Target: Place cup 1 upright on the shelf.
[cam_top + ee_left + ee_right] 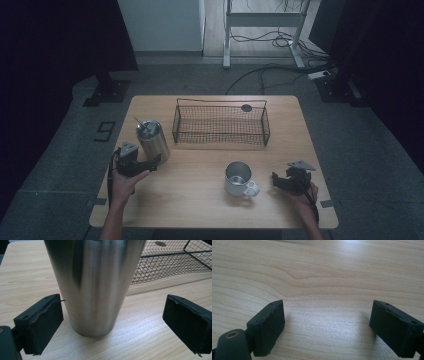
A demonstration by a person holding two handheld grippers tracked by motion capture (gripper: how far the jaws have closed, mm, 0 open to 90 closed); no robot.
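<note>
Left gripper (112,322) jaws wide around the steel tumbler (93,285), untouching — right gripper (327,327) jaws wide, empty.

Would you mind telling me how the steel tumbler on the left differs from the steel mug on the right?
The tumbler is tall, tapers toward its base and has a lid; the mug is squat and open-topped. The mug has a side handle, the tumbler none. The tumbler stands between the open left gripper jaws; the mug stands apart from the right gripper. Both are shiny metal, upright on the table.

Our left claw (151,163) lies level with its jaws spread wide. Our right claw (276,181) lies level too, jaws parted with nothing between them.
</note>
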